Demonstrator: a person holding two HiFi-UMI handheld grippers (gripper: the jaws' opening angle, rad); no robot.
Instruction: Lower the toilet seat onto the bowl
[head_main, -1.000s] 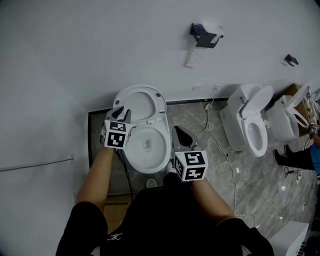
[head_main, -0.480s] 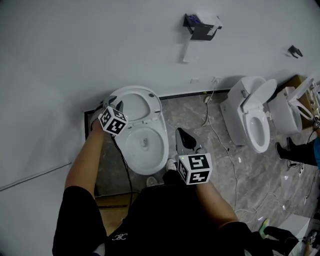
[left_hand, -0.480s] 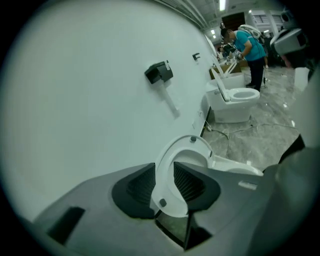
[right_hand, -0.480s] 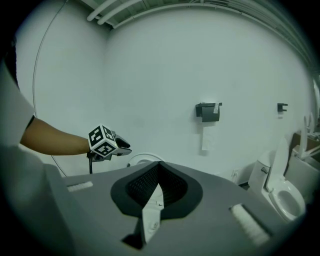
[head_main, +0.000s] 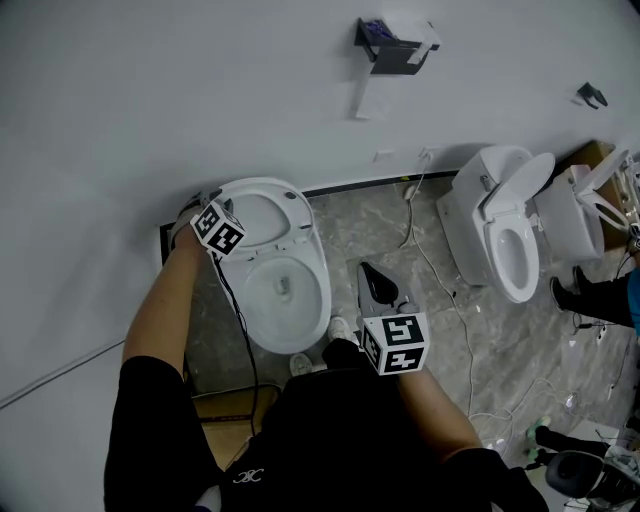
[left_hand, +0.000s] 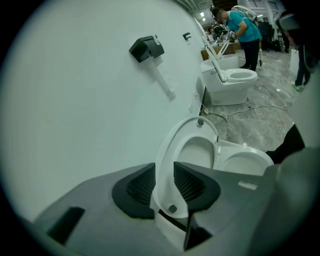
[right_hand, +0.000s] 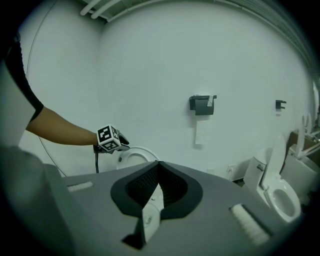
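A white toilet stands against the wall with its seat (head_main: 262, 215) raised over the open bowl (head_main: 288, 292). My left gripper (head_main: 203, 213) is at the seat's upper left rim, close to the wall. In the left gripper view the seat ring (left_hand: 186, 150) stands edge-on between the jaws of the left gripper (left_hand: 164, 168), which are spread wide, one dark pad (left_hand: 139, 186) on each side of the rim. My right gripper (head_main: 377, 284) hangs beside the bowl's right side, over the floor, shut and holding nothing. In its own view the right gripper (right_hand: 159, 166) faces the toilet seat (right_hand: 136, 156) and my left arm.
Two more white toilets (head_main: 500, 232) (head_main: 572, 228) with raised lids stand to the right. A black paper holder (head_main: 392, 50) hangs on the wall. White cables (head_main: 440, 290) trail over the marble floor. A person (head_main: 605, 305) stands at the right edge.
My left gripper has moved left and back toward the wall, from the seat's front face to its outer left rim. The right gripper has barely moved.
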